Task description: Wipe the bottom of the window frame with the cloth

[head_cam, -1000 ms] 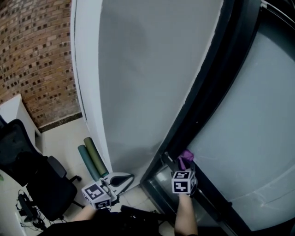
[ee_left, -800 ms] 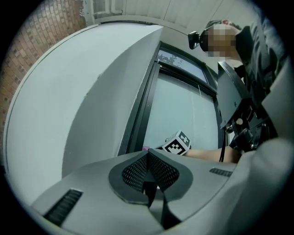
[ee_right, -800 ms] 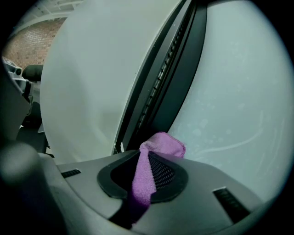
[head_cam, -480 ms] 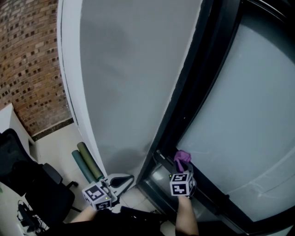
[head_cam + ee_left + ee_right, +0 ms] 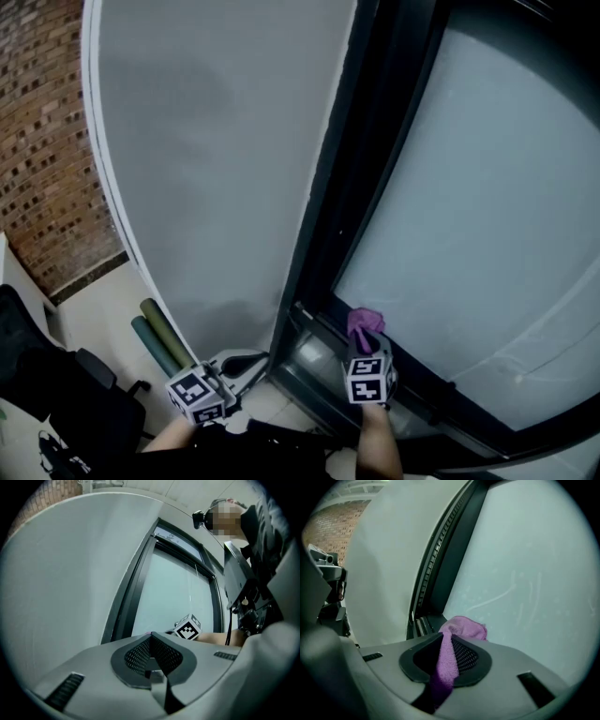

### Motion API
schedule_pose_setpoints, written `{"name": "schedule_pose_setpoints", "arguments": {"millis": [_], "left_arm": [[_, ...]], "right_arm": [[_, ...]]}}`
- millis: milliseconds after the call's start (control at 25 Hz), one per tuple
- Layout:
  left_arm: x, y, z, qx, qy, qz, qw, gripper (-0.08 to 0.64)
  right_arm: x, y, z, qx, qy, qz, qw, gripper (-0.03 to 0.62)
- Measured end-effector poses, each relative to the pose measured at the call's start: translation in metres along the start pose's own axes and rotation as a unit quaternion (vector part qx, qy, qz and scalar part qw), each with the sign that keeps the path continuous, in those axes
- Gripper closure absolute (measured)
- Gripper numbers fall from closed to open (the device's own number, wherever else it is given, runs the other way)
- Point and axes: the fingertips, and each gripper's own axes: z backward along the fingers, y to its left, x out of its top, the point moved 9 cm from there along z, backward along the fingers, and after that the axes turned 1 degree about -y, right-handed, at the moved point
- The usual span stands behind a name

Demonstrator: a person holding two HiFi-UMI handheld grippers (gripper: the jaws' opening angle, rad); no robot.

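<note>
I hold the right gripper at the lower corner of a dark window frame. Its jaws pinch a purple cloth. A strip of the fabric runs down between them, and a bunched end pokes out past the tips. In the head view that bunch sits at the foot of the frosted glass pane, right by the frame's bottom rail. I cannot tell whether it presses on the rail.

My left gripper hangs low by the floor, to the left of the frame and well apart from the cloth. Its jaws are pressed together with nothing between them, and they point up toward the window.

A pale grey wall panel stands left of the frame, with a brick wall beyond it at the far left. Two green rolled mats lie at the panel's base. A black office chair fills the lower left corner.
</note>
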Motion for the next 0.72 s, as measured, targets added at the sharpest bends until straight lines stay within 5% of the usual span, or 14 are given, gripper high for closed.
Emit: {"name": "schedule_pose_setpoints", "arguments": {"millis": [720], "left_arm": [[-0.006,0.003,-0.060,-0.086,0.016,0.004,0.9962,0.563]], "right_arm": [[-0.021,-0.022,0.030,-0.036,0.012,-0.047,0.998,0.529]]}}
